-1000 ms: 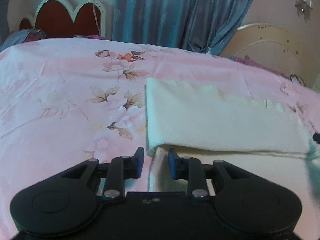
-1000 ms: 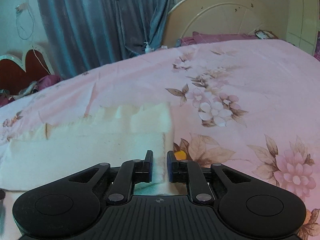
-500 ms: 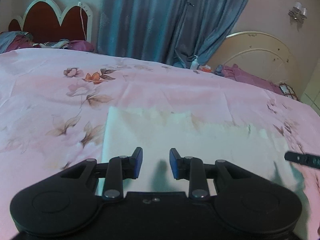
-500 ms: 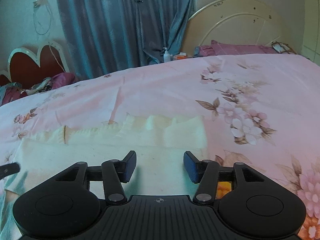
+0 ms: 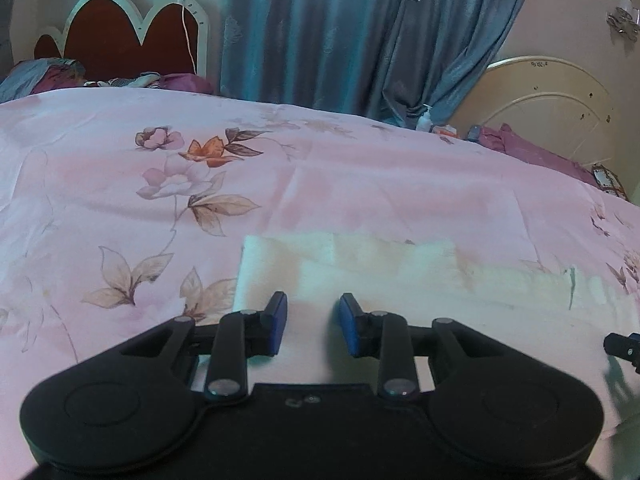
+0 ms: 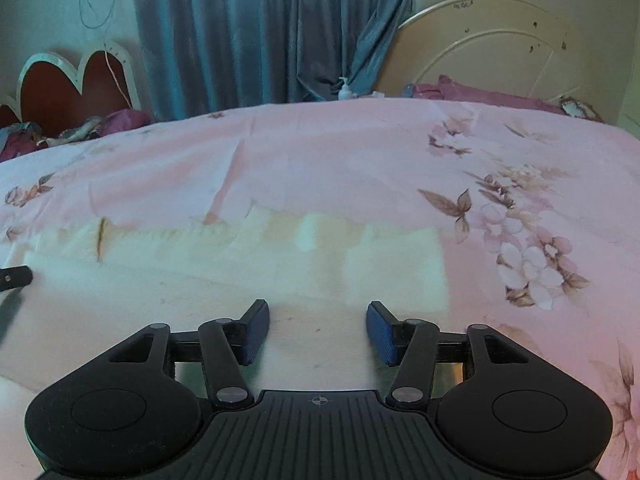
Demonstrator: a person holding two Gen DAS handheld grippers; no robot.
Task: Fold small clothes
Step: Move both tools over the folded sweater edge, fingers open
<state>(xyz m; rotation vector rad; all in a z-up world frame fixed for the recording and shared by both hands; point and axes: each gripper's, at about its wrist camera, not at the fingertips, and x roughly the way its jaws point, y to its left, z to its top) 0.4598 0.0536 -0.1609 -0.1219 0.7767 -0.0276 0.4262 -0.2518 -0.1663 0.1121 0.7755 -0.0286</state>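
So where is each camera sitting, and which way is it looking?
Left wrist view: sits on the left gripper, looking forward and down over the left end of the cream cloth on the pink bedsheet; its jaws stand apart, empty.
Right wrist view: sits on the right gripper, looking over the cloth's right end; its jaws stand wider, empty.
Both share the cloth, blue curtain, red headboard, and each sees the other gripper's tip at its edge.

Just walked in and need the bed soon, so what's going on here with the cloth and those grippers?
A person with a gripper in each hand is folding a cream garment laid flat on the pink floral bedspread. The left gripper and the right gripper both hover over its near part with jaws apart, gripping nothing. The garment is folded lengthwise into a long band.
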